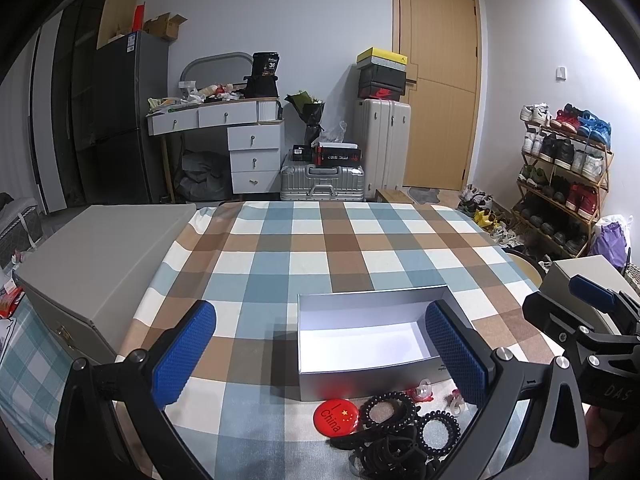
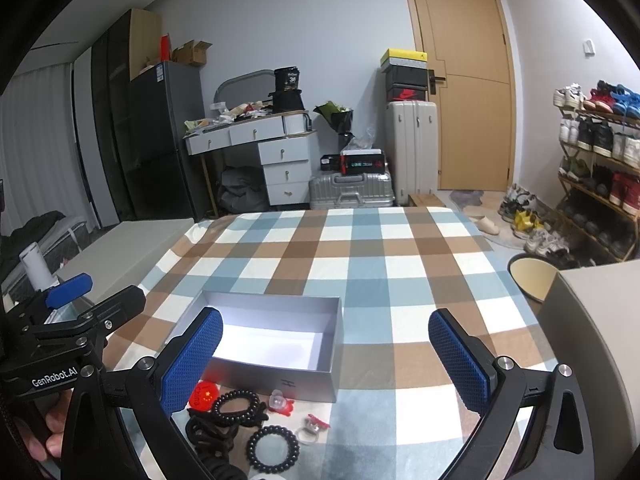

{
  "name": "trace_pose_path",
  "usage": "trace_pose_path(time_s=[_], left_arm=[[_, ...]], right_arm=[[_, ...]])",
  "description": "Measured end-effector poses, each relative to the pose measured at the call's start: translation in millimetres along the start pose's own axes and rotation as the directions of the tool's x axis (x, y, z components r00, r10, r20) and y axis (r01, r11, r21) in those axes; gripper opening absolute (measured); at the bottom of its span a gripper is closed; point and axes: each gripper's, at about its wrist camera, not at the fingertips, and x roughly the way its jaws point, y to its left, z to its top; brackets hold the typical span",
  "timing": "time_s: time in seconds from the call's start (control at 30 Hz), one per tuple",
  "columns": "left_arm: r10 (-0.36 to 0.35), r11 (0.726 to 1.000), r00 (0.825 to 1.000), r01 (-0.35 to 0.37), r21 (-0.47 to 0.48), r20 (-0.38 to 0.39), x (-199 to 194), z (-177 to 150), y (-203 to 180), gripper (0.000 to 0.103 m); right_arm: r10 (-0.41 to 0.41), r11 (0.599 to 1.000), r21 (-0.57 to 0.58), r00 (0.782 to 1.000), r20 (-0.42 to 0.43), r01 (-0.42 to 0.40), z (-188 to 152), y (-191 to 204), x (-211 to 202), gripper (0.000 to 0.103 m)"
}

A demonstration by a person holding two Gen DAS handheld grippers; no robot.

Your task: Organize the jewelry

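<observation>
With both sets of blue pads spread wide and gripping nothing, I hold my left hand-held gripper (image 1: 320,354) and my right hand-held gripper (image 2: 326,356) side by side above the checked surface (image 1: 304,240). Between and just below the left one's fingers lies the jewelry heap: a red round badge (image 1: 336,417), a black beaded bracelet (image 1: 389,408) touching it, a second beaded bracelet (image 1: 438,434) and a tangle of black cords (image 1: 390,454). Seen from my right side, a clear ring (image 2: 307,436) and a small red trinket (image 2: 280,402) lie just beside them. Just beyond the heap stands an open grey box (image 1: 370,382), its white inside bare, its near wall almost touching the badge.
</observation>
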Motion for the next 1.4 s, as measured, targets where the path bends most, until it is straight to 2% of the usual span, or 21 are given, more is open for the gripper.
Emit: trace_pose_path(time_s=[0.43, 0.67, 0.8, 0.87, 0.93, 1.03, 1.07, 1.1, 1.27, 1.4], left_arm=[[0.002, 1.0, 1.0, -0.002, -0.005, -0.002, -0.3, -1.4, 2.3, 0.102], [0.01, 1.0, 1.0, -0.01, -0.018, -0.006, -1.7, -1.3, 10.3, 0.102], [0.026, 0.999, 1.0, -0.026, -0.036, -0.004, -4.0, 0.1, 19.6, 0.102], [0.037, 0.998, 0.999, -0.037, -0.046, -0.001, -5.1, 1.2, 25.2, 0.102], [0.049, 0.997, 0.999, -0.049, -0.061, -0.001, -6.3, 1.8, 31.9, 0.102], [0.063, 0.995, 0.998, -0.064, -0.08, -0.005, -6.8, 2.4, 40.6, 0.102], [0.066, 0.994, 0.998, -0.067, -0.086, -0.007, -7.1, 2.4, 43.4, 0.102], [0.068, 0.994, 0.998, -0.068, -0.09, -0.008, -6.7, 2.6, 45.6, 0.102], [0.074, 0.992, 0.997, -0.075, -0.106, -0.012, -6.2, 2.4, 52.8, 0.102], [0.073, 0.991, 0.997, -0.075, -0.107, -0.015, -5.1, 1.9, 54.5, 0.102]], right_arm=[[0.011, 1.0, -0.01, 1.0, -0.027, -0.011, -4.2, 0.6, 1.8, 0.103], [0.101, 0.995, -0.005, 0.987, -0.121, -0.102, -10.1, 6.1, 11.1, 0.103], [0.161, 0.985, -0.024, 0.968, -0.193, -0.169, -20.2, 15.2, 16.5, 0.103], [0.193, 0.979, -0.02, 0.952, -0.239, -0.203, -27.4, 20.5, 20.2, 0.103], [0.223, 0.972, -0.007, 0.93, -0.293, -0.235, -37.2, 24.7, 25.6, 0.103], [0.258, 0.96, -0.004, 0.884, -0.391, -0.282, -51.3, 33.3, 34.2, 0.101], [0.265, 0.955, -0.01, 0.869, -0.419, -0.296, -56.7, 37.9, 35.7, 0.1], [0.271, 0.95, -0.023, 0.855, -0.443, -0.313, -61.7, 43.1, 36.4, 0.094], [0.258, 0.934, -0.097, 0.838, -0.481, -0.343, -76.2, 59.8, 30.8, 0.09], [0.231, 0.929, -0.14, 0.832, -0.504, -0.342, -85.6, 66.0, 29.0, 0.079]])
